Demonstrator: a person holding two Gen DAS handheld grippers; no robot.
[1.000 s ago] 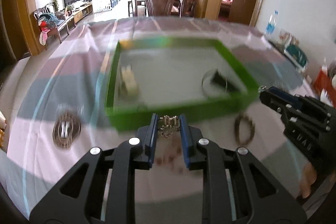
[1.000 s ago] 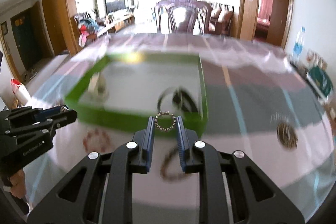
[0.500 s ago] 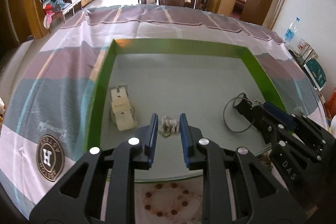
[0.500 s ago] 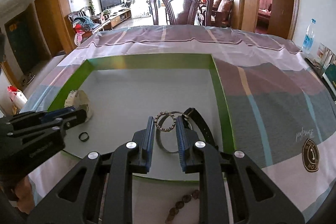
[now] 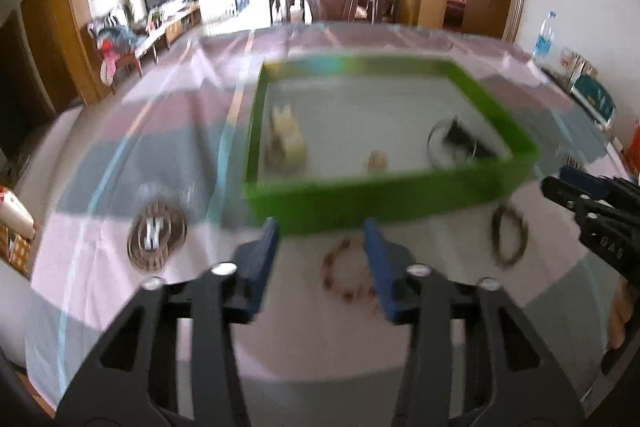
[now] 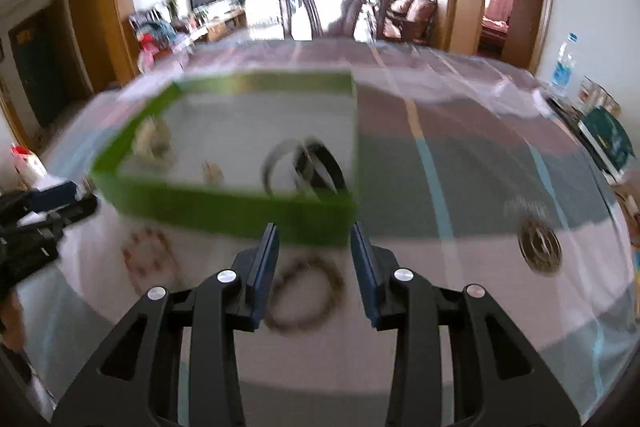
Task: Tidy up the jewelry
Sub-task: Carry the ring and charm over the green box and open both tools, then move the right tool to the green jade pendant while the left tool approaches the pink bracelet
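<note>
Both jaws spread wide, empty: left gripper (image 5: 322,259) over red bracelet (image 5: 346,277), right gripper (image 6: 314,261) over brown bracelet (image 6: 306,293), both flat beside green tray (image 6: 224,207).

We read very little here, since both views are blurred. In the left wrist view, the round brown emblem (image 5: 157,241) printed on the striped pink-and-grey tablecloth (image 5: 100,219) carries a pale letter at its middle that looks like an "H" or an "N"; we cannot tell which. White letters stand on the side of the black right gripper (image 5: 576,187) at the right edge of that view; they seem to say "DAS" upside down. In the right wrist view, the same kind of emblem (image 6: 539,246) and the pale script above it (image 6: 524,207) are smeared beyond reading.
</note>
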